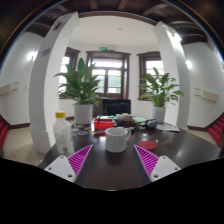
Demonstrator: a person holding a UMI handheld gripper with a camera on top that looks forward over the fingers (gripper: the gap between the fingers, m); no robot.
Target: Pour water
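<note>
A white cup (117, 139) stands on the dark round table (110, 170), just ahead of my fingers and midway between them. A clear bottle with a white cap (62, 134) stands on the table to the left of the cup, beyond my left finger. My gripper (113, 160) is open and empty, its two magenta pads (80, 157) wide apart at either side, short of the cup.
Behind the cup lie red and dark items (104, 125) and a metal container (124, 120). Two large potted plants (82, 85) stand at the table's far side before windows. White pillars rise left and right. Red chairs show at both sides.
</note>
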